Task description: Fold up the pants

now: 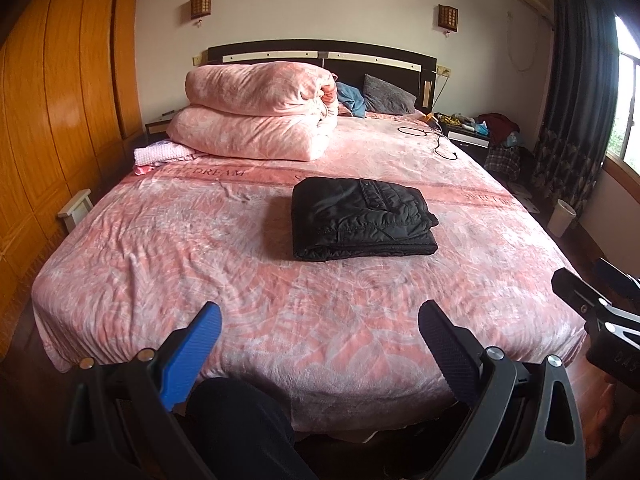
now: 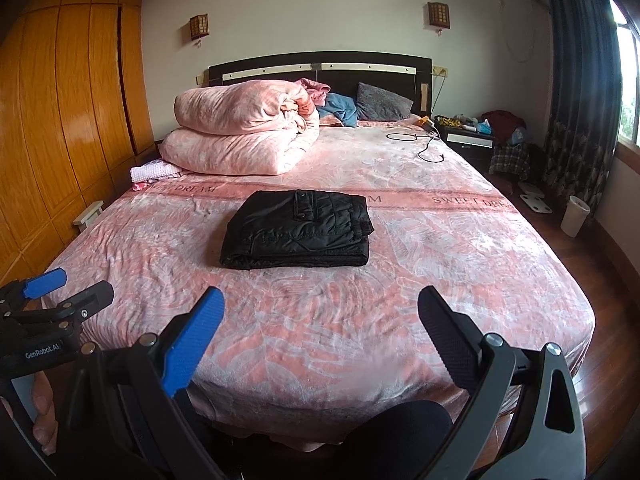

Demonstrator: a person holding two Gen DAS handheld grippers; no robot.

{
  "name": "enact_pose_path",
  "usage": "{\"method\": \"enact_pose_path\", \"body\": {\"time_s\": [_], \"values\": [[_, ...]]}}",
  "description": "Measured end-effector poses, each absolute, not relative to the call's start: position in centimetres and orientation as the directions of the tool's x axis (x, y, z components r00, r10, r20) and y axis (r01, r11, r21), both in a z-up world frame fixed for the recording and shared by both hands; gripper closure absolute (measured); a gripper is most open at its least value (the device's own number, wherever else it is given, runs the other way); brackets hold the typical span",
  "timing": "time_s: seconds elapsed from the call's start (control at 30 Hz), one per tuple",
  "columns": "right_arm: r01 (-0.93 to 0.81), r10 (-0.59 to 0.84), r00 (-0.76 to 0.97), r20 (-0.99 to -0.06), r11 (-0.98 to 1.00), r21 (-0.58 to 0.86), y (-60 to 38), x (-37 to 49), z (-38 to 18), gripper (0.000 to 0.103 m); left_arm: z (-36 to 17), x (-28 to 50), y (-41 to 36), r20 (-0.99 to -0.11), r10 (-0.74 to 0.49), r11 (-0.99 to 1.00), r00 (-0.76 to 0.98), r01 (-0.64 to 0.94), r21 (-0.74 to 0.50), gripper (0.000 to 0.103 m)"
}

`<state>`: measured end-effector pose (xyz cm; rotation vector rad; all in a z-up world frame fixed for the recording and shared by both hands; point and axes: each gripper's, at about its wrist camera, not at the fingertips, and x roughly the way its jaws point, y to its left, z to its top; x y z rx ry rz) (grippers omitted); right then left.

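Black padded pants [image 1: 360, 218] lie folded in a compact rectangle in the middle of the pink bed [image 1: 240, 264]; they also show in the right wrist view [image 2: 298, 234]. My left gripper [image 1: 320, 320] is open and empty, held back over the foot of the bed, well short of the pants. My right gripper [image 2: 320, 312] is open and empty too, beside the left one. The left gripper shows at the left edge of the right wrist view [image 2: 68, 290], and the right gripper at the right edge of the left wrist view [image 1: 584, 292].
A folded pink duvet [image 1: 256, 120] is stacked at the head of the bed on the left, with pillows [image 1: 386, 94] by the headboard. A black cable [image 1: 432, 136] lies at the far right of the bed. A wooden wardrobe [image 1: 60, 100] stands left; a white bin [image 1: 562, 216] stands right.
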<state>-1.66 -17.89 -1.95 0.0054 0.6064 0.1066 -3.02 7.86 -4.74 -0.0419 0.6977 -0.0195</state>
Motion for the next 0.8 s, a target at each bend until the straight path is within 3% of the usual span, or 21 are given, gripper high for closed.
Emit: {"method": "enact_pose_path", "body": {"time_s": [0.8], "values": [[-0.087, 0.090, 0.804, -0.587, 0.996, 0.035, -17.8, 1.6, -2.9, 0.006, -5.2, 0.3, 7.9, -0.636, -0.044, 0.999, 0.770, 0.015, -0.051, 0.004]]}}
